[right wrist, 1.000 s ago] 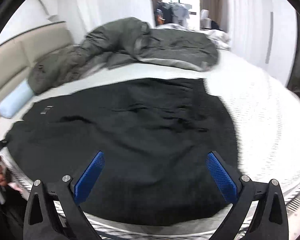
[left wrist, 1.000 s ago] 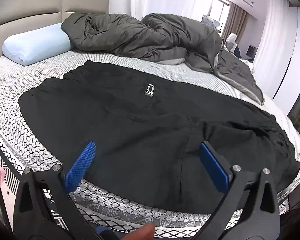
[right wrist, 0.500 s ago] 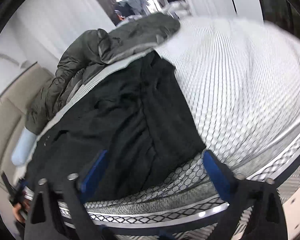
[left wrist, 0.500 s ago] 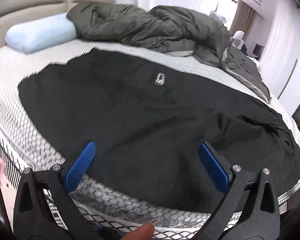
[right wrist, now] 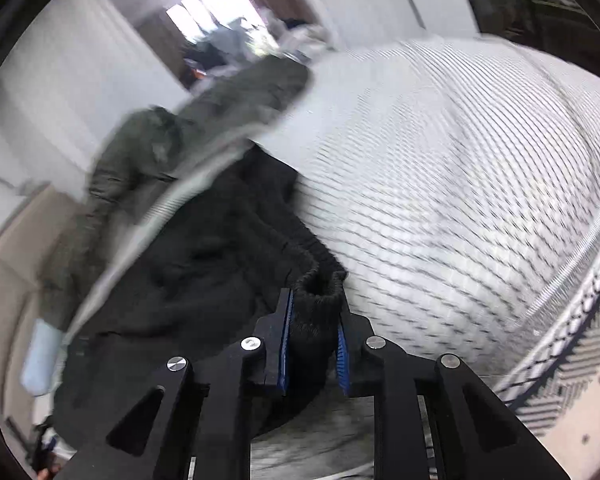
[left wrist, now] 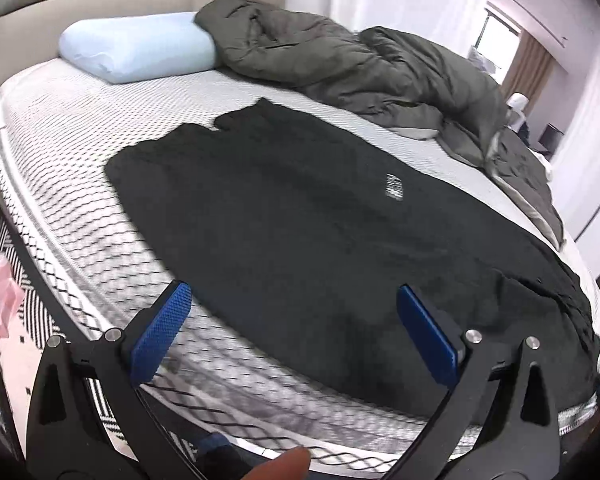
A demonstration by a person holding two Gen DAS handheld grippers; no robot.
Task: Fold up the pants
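Pants [left wrist: 320, 240], black, are spread flat on the mattress [left wrist: 60, 152] and fill the centre of the left wrist view, with a small white label [left wrist: 394, 187] seen right of centre. The left gripper [left wrist: 294, 332] is held at the lower edge of the frame with its jaws spread wide; nothing is gripped between the blue pads [left wrist: 162, 334], and the near edge of the fabric is seen between them. In the right wrist view, the right gripper [right wrist: 314, 344] is seen at lower centre; its jaws have just been closing and are now clamped on a bunched fold of the pants' ribbed edge. A light blue pillow [left wrist: 136, 50] is located at the upper left of the left wrist view, with a dark grey duvet [left wrist: 360, 68] heaped beside it across the top. A fingertip [left wrist: 284, 466] is visible at the bottom edge.
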